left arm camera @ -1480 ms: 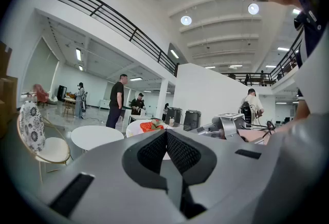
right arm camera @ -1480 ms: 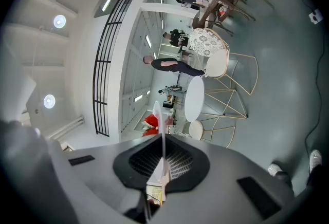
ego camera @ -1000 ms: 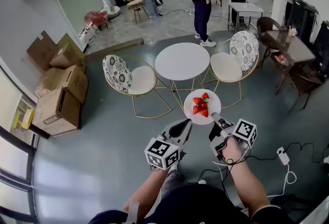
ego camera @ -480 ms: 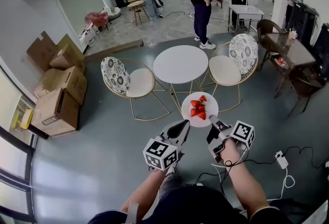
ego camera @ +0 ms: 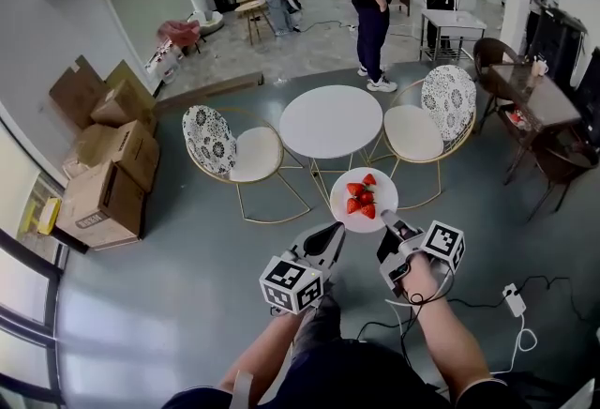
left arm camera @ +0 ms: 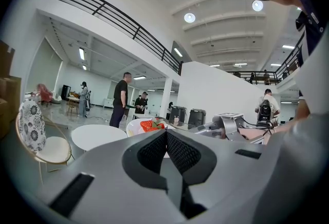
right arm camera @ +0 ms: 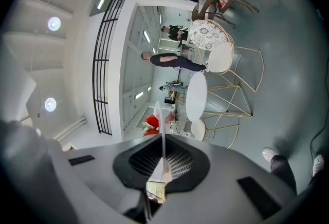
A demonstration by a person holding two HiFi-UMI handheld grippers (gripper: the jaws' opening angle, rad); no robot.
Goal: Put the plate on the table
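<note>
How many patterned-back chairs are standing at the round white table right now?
2. One patterned-back chair stands at the left of the round white table, and the other stands at its right. I see no sign of a third hidden behind the table.

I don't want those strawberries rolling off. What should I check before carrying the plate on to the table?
1. Right gripper shut on the rim of the plate: ok.
2. Strawberries resting on the plate: ok.
3. Plate above the table: not ok; it hangs over the floor, short of the table.
4. Tabletop bare: ok.
5. Left gripper holding nothing: ok, jaws together.
6. Plate held level: cannot tell.
</note>
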